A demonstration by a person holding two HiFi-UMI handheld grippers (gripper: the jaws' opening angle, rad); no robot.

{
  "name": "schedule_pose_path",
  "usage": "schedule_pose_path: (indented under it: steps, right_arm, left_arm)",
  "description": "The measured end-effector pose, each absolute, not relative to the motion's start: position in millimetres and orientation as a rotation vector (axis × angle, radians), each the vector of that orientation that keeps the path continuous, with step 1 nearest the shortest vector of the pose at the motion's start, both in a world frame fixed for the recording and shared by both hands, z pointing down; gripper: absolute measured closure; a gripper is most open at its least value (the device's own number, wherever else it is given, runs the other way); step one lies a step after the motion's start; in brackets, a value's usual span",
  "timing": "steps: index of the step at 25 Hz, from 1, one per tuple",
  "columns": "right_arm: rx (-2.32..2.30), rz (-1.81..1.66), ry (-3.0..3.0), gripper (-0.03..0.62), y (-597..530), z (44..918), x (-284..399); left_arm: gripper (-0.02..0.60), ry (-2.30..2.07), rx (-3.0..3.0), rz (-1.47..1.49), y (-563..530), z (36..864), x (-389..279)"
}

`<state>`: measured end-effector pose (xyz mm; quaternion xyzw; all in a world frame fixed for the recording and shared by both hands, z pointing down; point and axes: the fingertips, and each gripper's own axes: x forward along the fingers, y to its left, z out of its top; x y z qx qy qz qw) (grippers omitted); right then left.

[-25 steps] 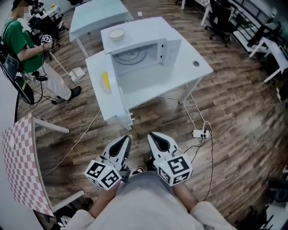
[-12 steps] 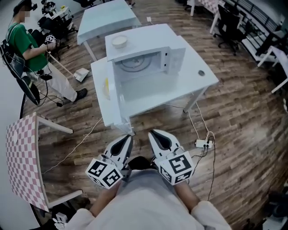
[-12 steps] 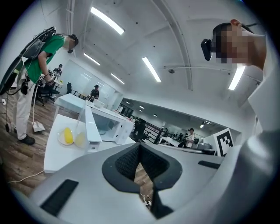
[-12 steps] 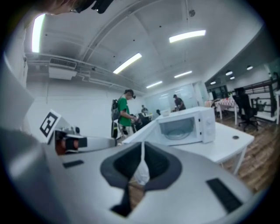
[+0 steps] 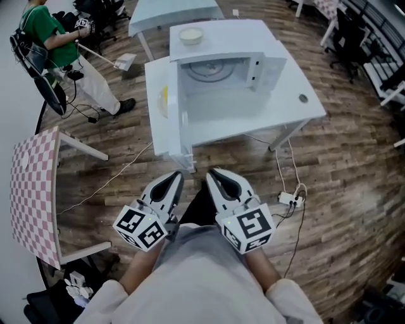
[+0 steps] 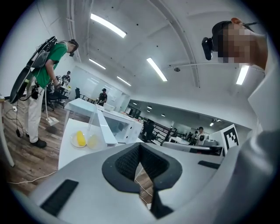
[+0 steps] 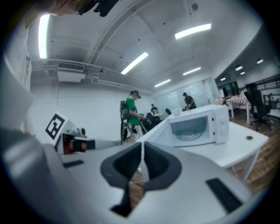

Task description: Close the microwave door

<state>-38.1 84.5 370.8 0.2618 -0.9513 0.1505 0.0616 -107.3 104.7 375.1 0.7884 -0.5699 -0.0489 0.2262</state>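
Far left: person in a green top (image 5: 50,28) standing, holding a long handle that ends at a dustpan (image 5: 124,61) on the wood floor. Near left: checkered table (image 5: 28,190).

Left gripper (image 5: 171,182) is low and near, over the floor just short of the white table (image 5: 304,76). Its own view shows the jaws (image 6: 140,151) pressed together with nothing between them. It touches nothing.

Left end of the table: plate with a yellow item (image 5: 163,101), just left of the microwave door (image 5: 184,136). The door is swung fully open, standing out toward the near side, with its free edge at the table's near edge. Neither gripper is on it.

Microwave (image 5: 221,41) sits mid-table, cavity facing near, glass turntable visible inside. Control panel is on its right side. A small pale bowl (image 5: 191,35) sits on top, toward the left. Another white table (image 5: 171,9) stands behind, far.

Right gripper (image 5: 217,177) is just beside the left one, same height, apart from the table. Its jaws (image 7: 142,151) are also closed and empty. Its view has the microwave (image 7: 199,127) ahead and to the right.

Right: a round hole (image 5: 302,98) in the bare tabletop. A power strip (image 5: 288,199) with cables lies on the floor by the table's near right leg. Black office chairs (image 5: 348,31) far right.
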Motion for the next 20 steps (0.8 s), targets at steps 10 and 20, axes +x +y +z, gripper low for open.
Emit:
schedule_pose_path:
  steps: [10, 20]
  right_arm:
    - [0.639, 0.424, -2.903, 0.571, 87.7, 368.7, -60.7]
    - [0.646, 0.475, -2.876, 0.571, 74.0, 378.3, -59.2]
  left_arm:
    - [0.569, -1.644, 2.13, -0.088, 99.8, 384.5, -137.1]
    - [0.569, -1.718, 2.072, -0.073, 86.9, 399.4, -162.4]
